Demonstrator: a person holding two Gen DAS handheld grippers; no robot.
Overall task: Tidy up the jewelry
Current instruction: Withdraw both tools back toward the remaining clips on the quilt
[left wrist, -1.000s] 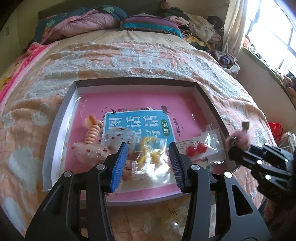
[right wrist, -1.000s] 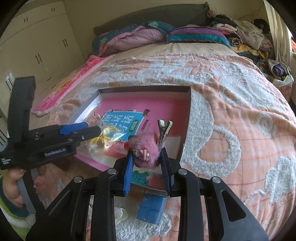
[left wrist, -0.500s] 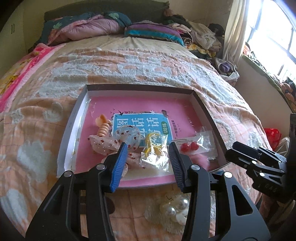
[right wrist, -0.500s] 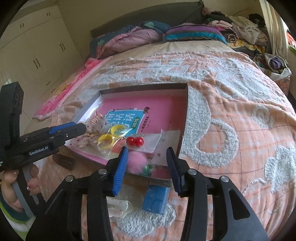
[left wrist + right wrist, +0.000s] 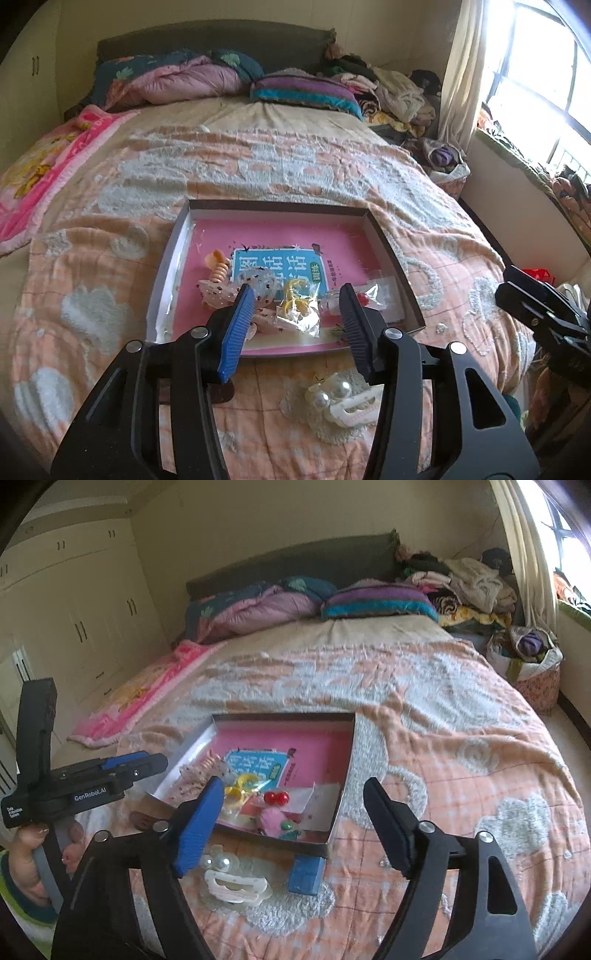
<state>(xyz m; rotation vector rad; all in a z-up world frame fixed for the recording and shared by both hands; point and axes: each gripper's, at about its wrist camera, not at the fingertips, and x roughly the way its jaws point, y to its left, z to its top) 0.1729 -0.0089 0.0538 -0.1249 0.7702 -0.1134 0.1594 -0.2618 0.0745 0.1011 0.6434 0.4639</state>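
Now, on my far left in the right wrist view, a hand (image 5: 26, 864) grips the handle of the left gripper (image 5: 147, 762), which hangs over the near left corner of the shallow box (image 5: 343, 771). From its own camera the left gripper (image 5: 297, 319) has its jaws partly apart and opening, nothing between the pads, just air above the tray's near edge.

Moving right, the box (image 5: 164, 273) lies on the peach bedspread (image 5: 110, 206), pink inside, with a blue booklet (image 5: 273, 266) flat on the bottom. On it I see an orange coil hair tie (image 5: 218, 271), a speckled scrunchie (image 5: 236, 291), a clear bag with yellow rings (image 5: 297, 304), then a packet with two red beads (image 5: 276, 798). Nearest the front right corner, the pink fluffy hair clip (image 5: 273, 821) lies inside the box, free of any pad.

In front of the box, on the bedspread, a white pearl claw clip (image 5: 231, 880) lies beside a blue block (image 5: 306, 874) tucked against the box's front wall.

Further right, my right gripper (image 5: 293, 825) has its jaws spread wide and opening, empty, held above the box's front right corner. In the left wrist view it (image 5: 543, 314) shows at the right edge.
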